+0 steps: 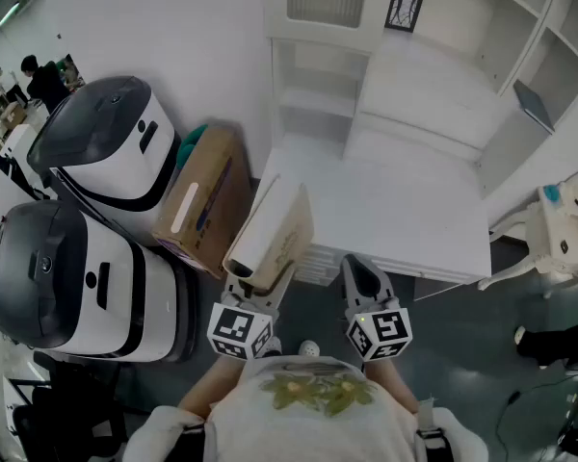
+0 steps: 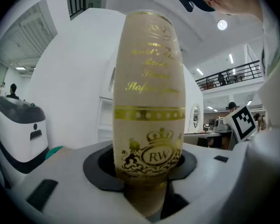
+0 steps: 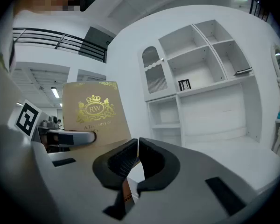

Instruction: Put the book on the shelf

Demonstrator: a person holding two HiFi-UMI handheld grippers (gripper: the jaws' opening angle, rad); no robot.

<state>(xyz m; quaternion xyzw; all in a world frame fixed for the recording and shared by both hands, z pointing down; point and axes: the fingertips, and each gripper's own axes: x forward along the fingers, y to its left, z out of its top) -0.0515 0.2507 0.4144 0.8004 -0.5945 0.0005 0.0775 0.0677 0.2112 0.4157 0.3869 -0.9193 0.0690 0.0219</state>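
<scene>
While the left gripper (image 1: 255, 279) holds the book (image 1: 275, 229) up in the air, short of the white shelf (image 1: 318, 114), the right gripper (image 1: 363, 269) hangs just beside it with nothing in it. From above, the head view shows the book standing on edge, tan cover to the right and white page edge to the left, near the front left corner of the white desk (image 1: 405, 210) under the shelf.

Only the left gripper view gives the spine (image 2: 148, 101) head-on: gold script running up it, a gold band, and a crowned crest at the bottom. There the fingers (image 2: 98, 171) are pinching the book at its lower end.

The right gripper view shows its own fingers (image 3: 116, 164) pressed together, with only a thin slit between the dark pads. Off to its left is the book's front cover (image 3: 95, 113) with the same gold crest, which neither other view shows flat on. It also shows the shelf's compartments square on, with a small framed picture (image 3: 184, 84) in one and a dark flat thing (image 3: 242, 71) on an upper ledge.

Left of the person, and seen fully only from the head view, stand two white-and-black machines (image 1: 106, 142), with a cardboard box (image 1: 207, 200) leaning beside them.
</scene>
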